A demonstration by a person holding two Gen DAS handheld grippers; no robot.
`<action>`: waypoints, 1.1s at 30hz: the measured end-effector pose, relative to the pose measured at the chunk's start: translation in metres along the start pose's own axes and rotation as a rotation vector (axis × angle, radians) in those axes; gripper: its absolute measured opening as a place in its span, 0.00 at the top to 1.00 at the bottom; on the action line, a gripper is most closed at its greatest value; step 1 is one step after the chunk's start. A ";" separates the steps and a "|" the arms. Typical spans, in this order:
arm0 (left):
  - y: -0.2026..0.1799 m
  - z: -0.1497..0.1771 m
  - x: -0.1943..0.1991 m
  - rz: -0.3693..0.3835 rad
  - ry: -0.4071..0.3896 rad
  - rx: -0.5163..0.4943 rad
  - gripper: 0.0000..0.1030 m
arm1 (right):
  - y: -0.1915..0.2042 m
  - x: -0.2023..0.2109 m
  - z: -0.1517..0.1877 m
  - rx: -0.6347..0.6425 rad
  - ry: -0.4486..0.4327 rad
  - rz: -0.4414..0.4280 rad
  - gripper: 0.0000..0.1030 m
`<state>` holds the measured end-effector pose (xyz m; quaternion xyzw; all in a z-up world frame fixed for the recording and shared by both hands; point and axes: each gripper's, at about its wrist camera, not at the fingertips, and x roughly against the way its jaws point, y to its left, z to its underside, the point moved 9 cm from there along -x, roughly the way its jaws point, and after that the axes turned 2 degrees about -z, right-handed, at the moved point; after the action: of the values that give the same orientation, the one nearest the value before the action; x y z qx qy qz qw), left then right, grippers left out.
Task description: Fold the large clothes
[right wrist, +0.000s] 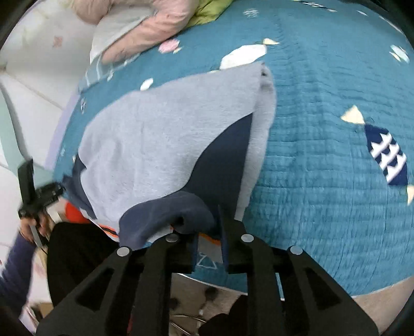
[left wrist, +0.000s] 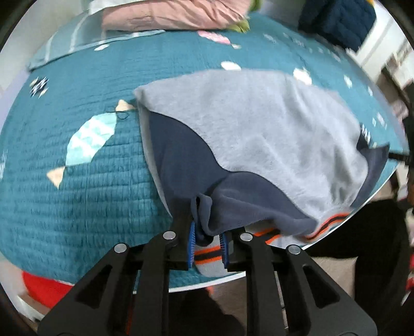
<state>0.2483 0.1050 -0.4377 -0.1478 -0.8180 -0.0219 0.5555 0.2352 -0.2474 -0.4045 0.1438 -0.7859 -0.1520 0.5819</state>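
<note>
Teal quilt (left wrist: 77,206) printed with pale fish shapes, spread over the whole bed. On top of it, near the front edge, grey and navy fleece garment (left wrist: 258,134), partly doubled over, grey layer lying across navy panel, striped orange-and-black hem (left wrist: 333,221) hanging at the bed's front edge. Same garment in the right wrist view (right wrist: 160,134), its far corner reaching toward a white fish print, its right edge lying straight along the quilt (right wrist: 323,181).

At the head of the bed, pink bedding (left wrist: 170,13) bunched against a pillow, with a scrap of green beside it. Dark blue fabric (left wrist: 339,18) at the upper right, beyond the bed.

Left gripper (left wrist: 207,245) at the front edge, clamped on a bunched fold of navy fleece and striped cuff, blue pads pressed to the cloth on both sides. Right gripper (right wrist: 208,248) likewise at the front edge, a navy fold draped over its left finger; whether pinched or merely resting, could not be told.
</note>
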 end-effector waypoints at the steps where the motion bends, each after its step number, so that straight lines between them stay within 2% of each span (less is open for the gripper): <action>1: 0.000 -0.001 0.005 0.006 -0.006 0.002 0.80 | 0.000 0.006 0.000 0.003 -0.008 0.030 0.63; 3: -0.002 -0.004 0.025 -0.002 -0.033 -0.013 0.77 | 0.004 0.027 -0.002 0.015 -0.050 0.066 0.52; 6: -0.004 -0.012 0.056 0.003 -0.094 0.003 0.63 | 0.007 0.067 -0.007 0.021 -0.147 0.084 0.49; 9: -0.015 -0.024 0.089 0.061 -0.187 0.029 0.53 | 0.020 0.095 -0.015 0.026 -0.253 0.039 0.48; 10: -0.018 -0.028 0.099 0.079 -0.228 0.054 0.44 | 0.027 0.097 -0.018 0.028 -0.273 0.010 0.48; 12: -0.025 -0.035 0.103 0.121 -0.258 0.088 0.36 | 0.039 0.087 -0.021 0.034 -0.258 -0.039 0.48; 13: -0.030 -0.036 0.095 0.127 -0.241 0.089 0.34 | 0.047 0.074 -0.021 0.034 -0.234 -0.060 0.49; 14: -0.034 -0.038 0.081 0.095 -0.210 0.082 0.34 | 0.054 0.059 -0.020 0.041 -0.198 -0.084 0.51; 15: -0.033 -0.036 0.068 0.051 -0.169 0.075 0.34 | 0.056 0.046 -0.018 0.046 -0.168 -0.090 0.62; 16: -0.033 -0.031 0.047 -0.006 -0.095 0.065 0.34 | 0.059 0.028 -0.014 0.052 -0.125 -0.070 0.71; 17: -0.030 -0.027 0.031 -0.044 -0.042 0.060 0.34 | 0.050 0.002 -0.006 0.044 -0.044 -0.013 0.74; 19: -0.022 -0.010 -0.004 -0.104 0.079 0.073 0.34 | 0.027 -0.031 0.013 0.010 0.082 0.081 0.87; 20: -0.017 -0.002 -0.013 -0.117 0.112 0.087 0.34 | 0.013 -0.044 0.025 -0.002 0.139 0.130 0.91; 21: -0.013 0.005 -0.022 -0.116 0.139 0.111 0.34 | 0.001 -0.051 0.033 -0.017 0.161 0.154 1.00; 22: -0.010 0.011 -0.027 -0.102 0.151 0.128 0.34 | -0.008 -0.054 0.038 -0.043 0.161 0.136 1.00; 24: -0.008 0.015 -0.030 -0.074 0.151 0.145 0.34 | -0.014 -0.052 0.038 -0.097 0.138 0.079 1.00; 27: -0.004 0.011 -0.023 -0.029 0.127 0.168 0.34 | -0.008 -0.041 0.031 -0.090 0.113 0.091 0.98; 31: 0.002 -0.013 0.016 0.095 -0.027 0.225 0.32 | 0.039 -0.008 -0.004 -0.039 -0.023 0.003 0.97; 33: 0.014 -0.021 0.025 0.079 -0.080 0.257 0.25 | 0.074 0.000 -0.028 0.002 -0.077 -0.063 0.95</action>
<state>0.2625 0.1191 -0.4084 -0.1083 -0.8290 0.1108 0.5373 0.2582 -0.1816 -0.3671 0.1631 -0.8030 -0.1748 0.5459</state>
